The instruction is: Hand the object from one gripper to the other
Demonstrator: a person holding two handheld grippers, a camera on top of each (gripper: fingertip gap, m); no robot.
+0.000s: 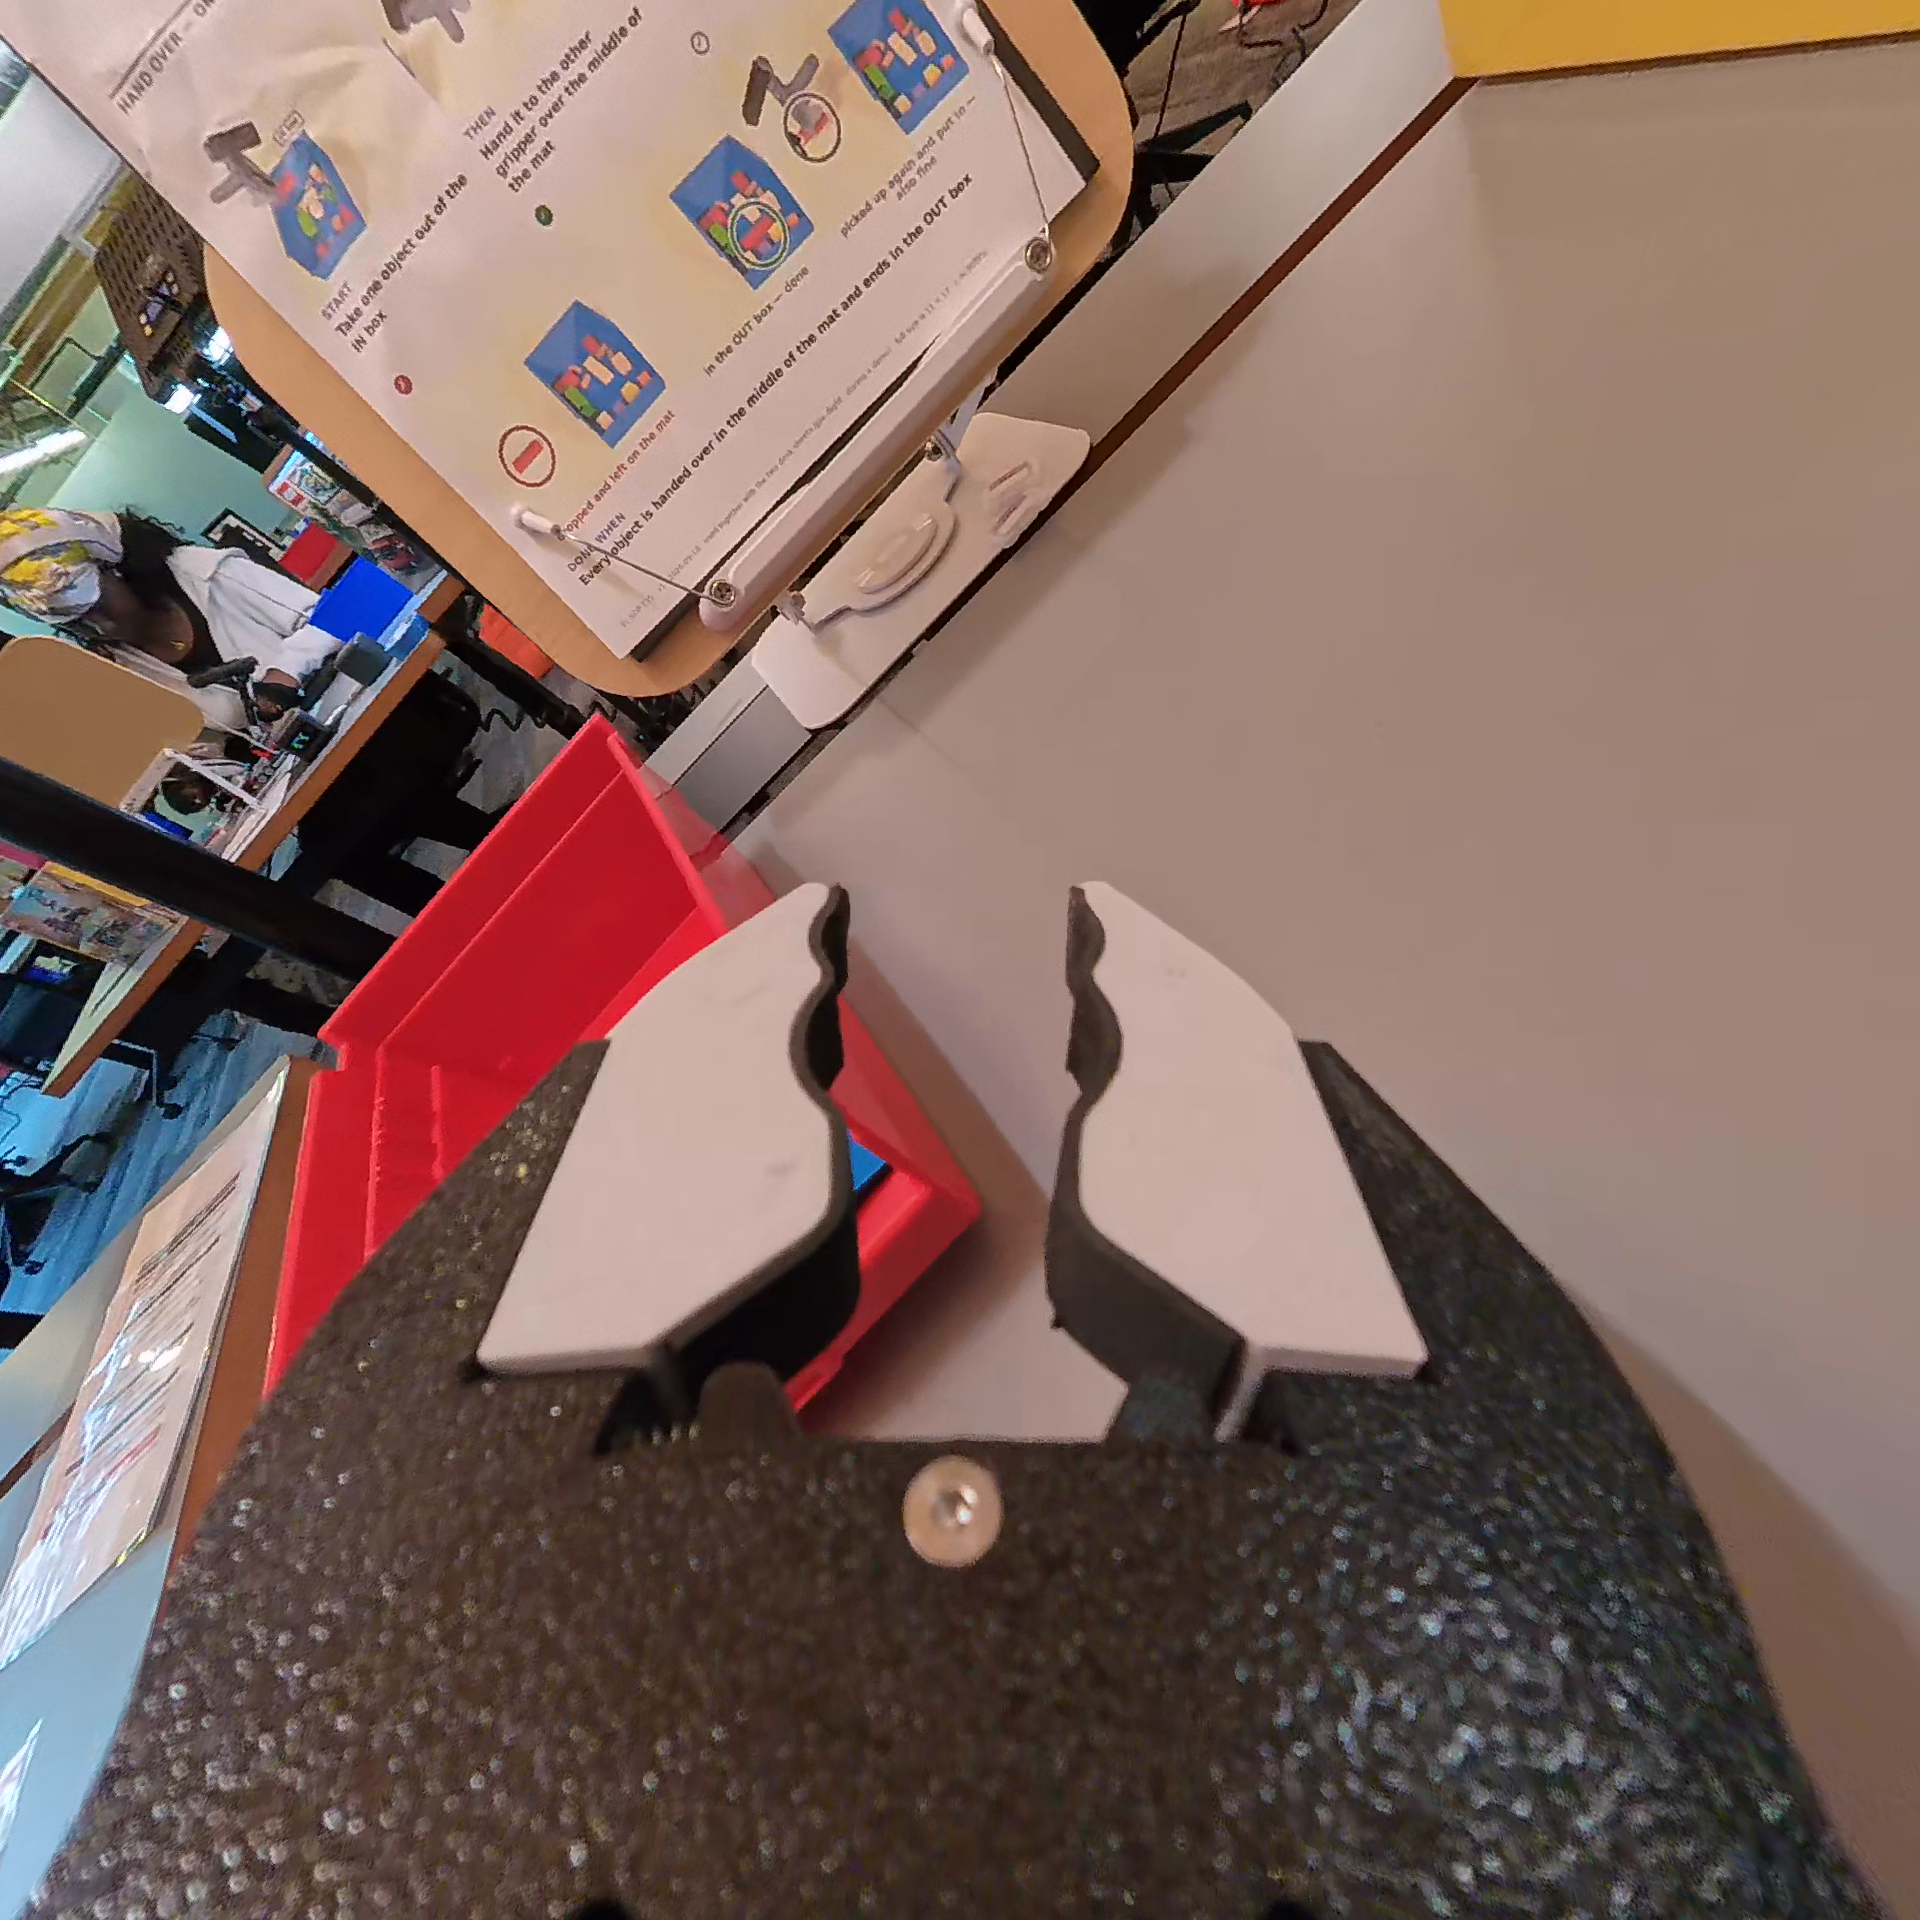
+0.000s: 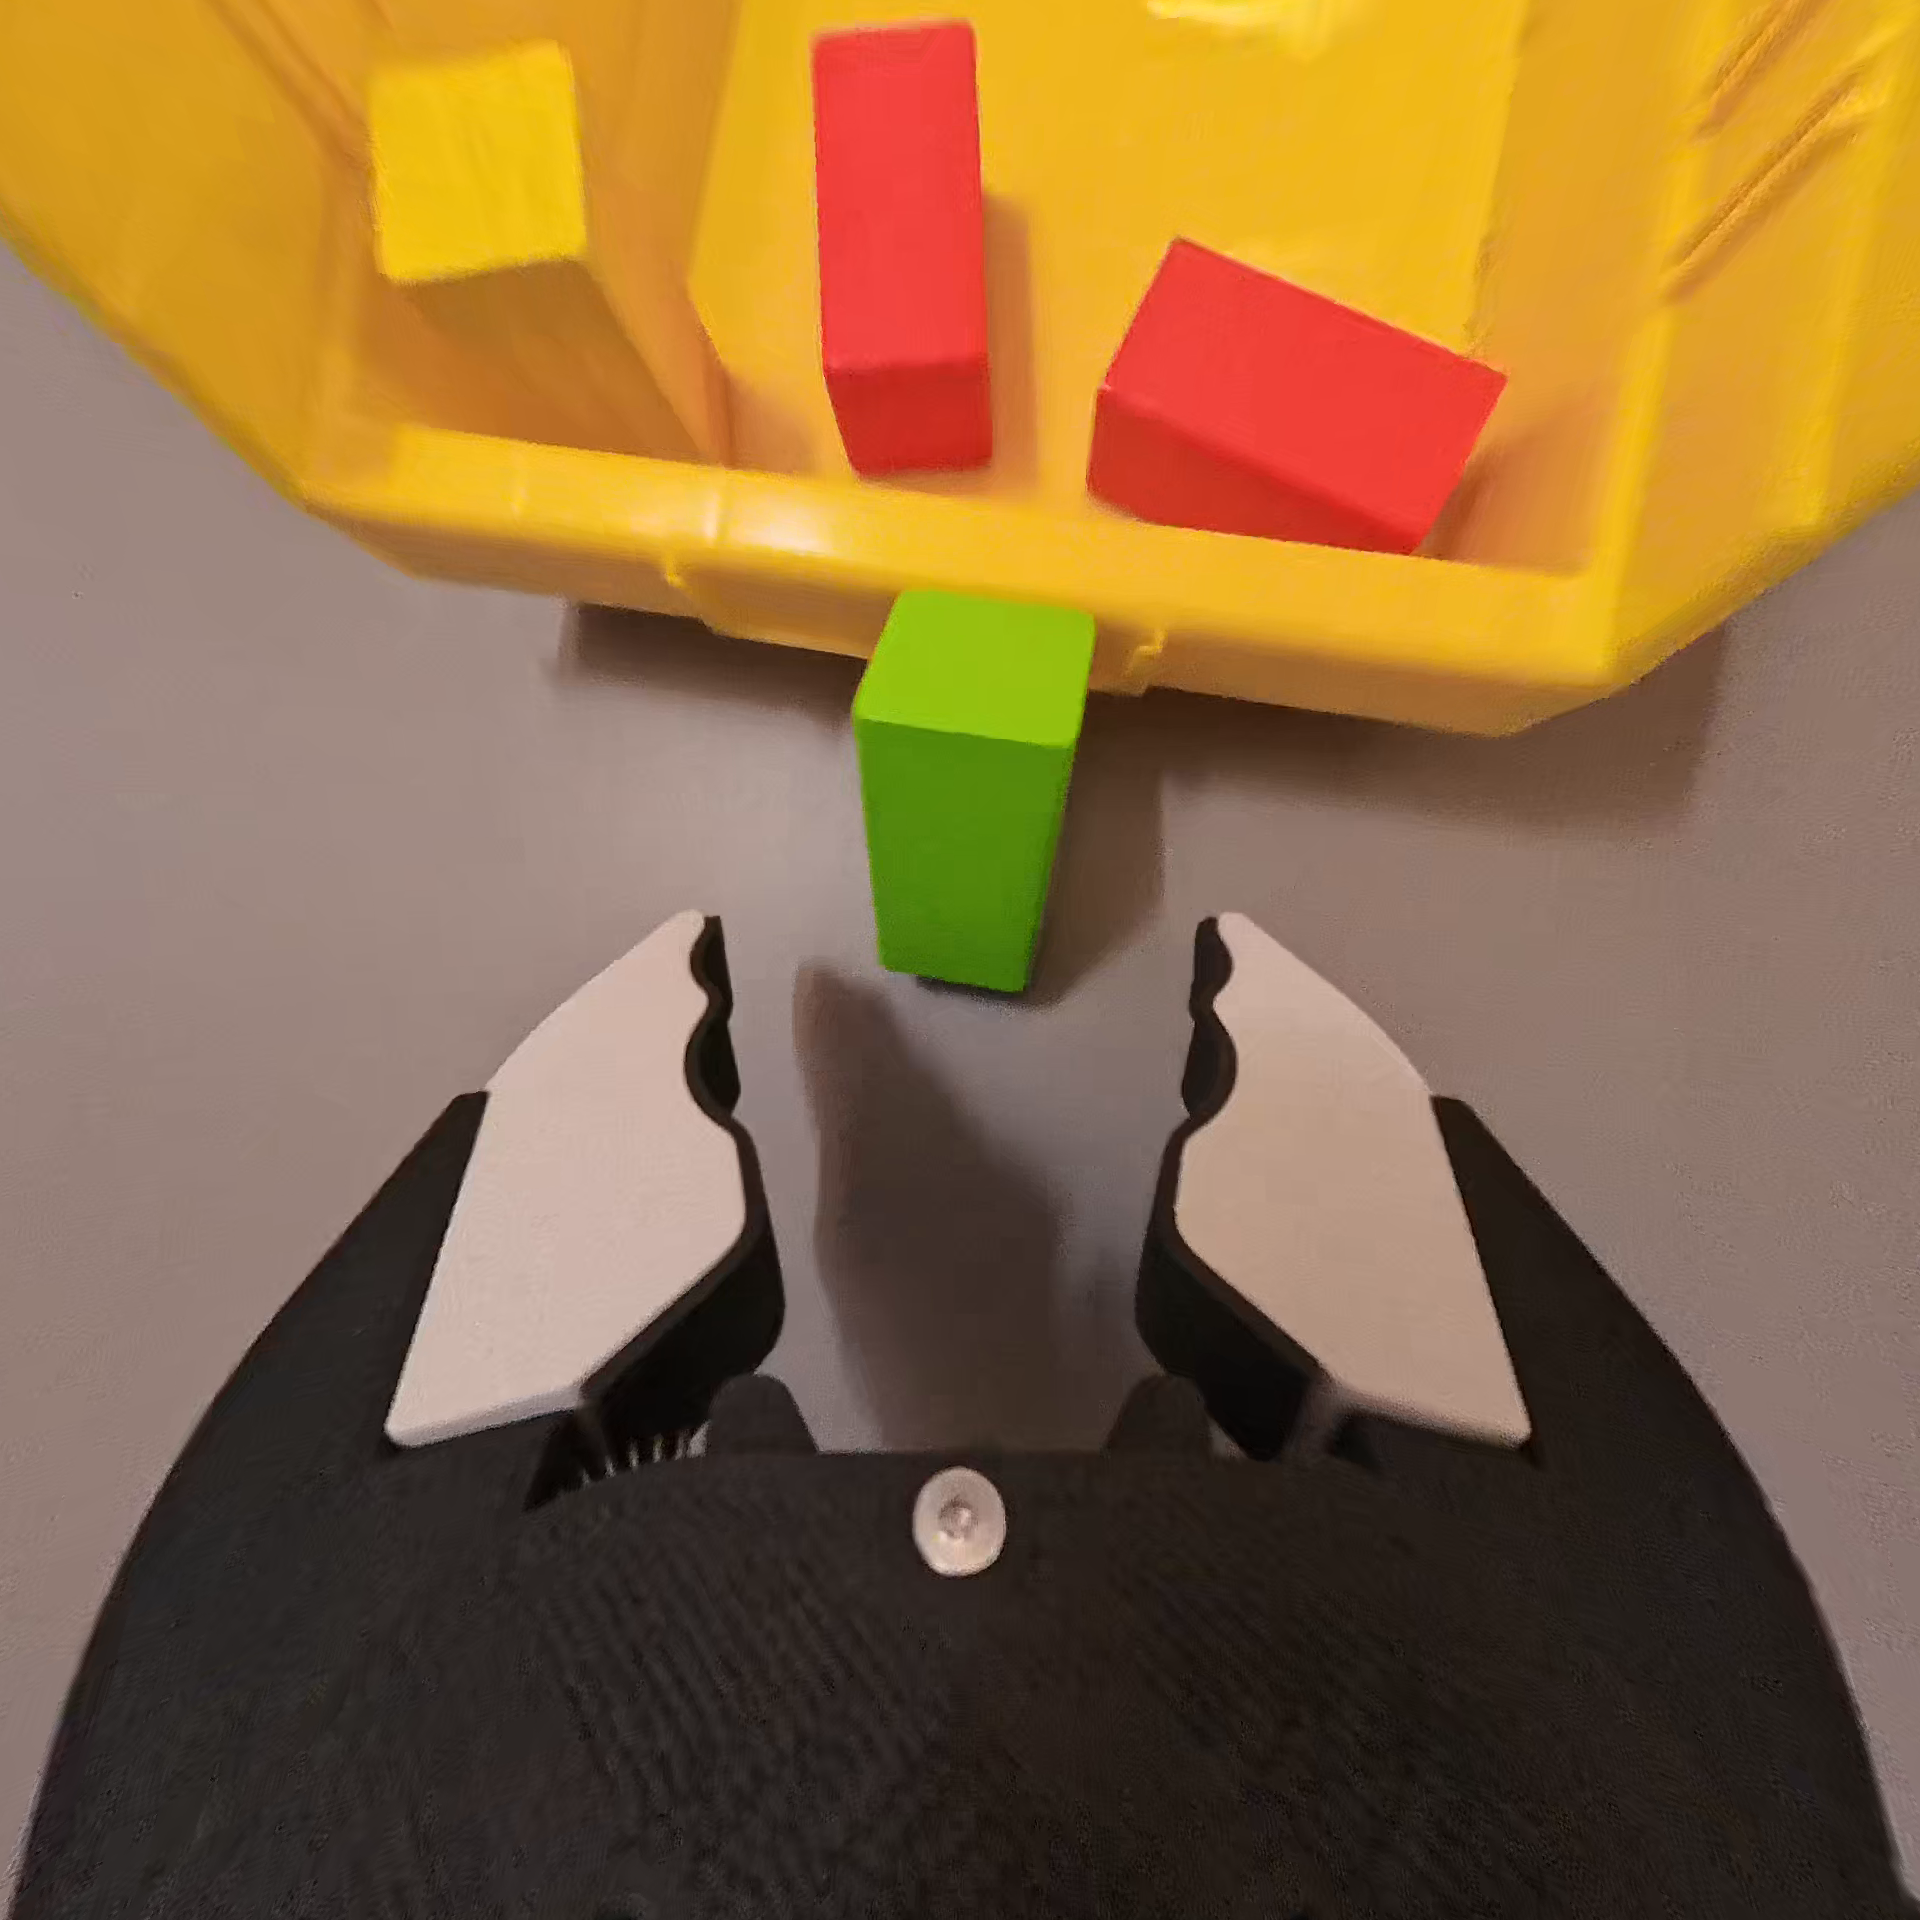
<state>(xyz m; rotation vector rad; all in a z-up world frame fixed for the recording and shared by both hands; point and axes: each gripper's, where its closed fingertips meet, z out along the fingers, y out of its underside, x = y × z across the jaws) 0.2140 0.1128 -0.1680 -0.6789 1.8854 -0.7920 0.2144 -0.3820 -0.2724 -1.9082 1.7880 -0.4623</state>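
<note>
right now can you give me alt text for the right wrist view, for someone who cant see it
The open right gripper hangs over a grey table, holding nothing, with a green block standing upright just beyond its fingertips. Behind the block is a yellow bin holding two red blocks and a yellow block.

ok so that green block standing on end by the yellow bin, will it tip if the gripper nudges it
Probably. The green block stands tall on a small end face, so a push near its top may topple it. It looks rigid with flat, square sides, so the open right gripper should clamp it squarely. It won't roll.
</note>
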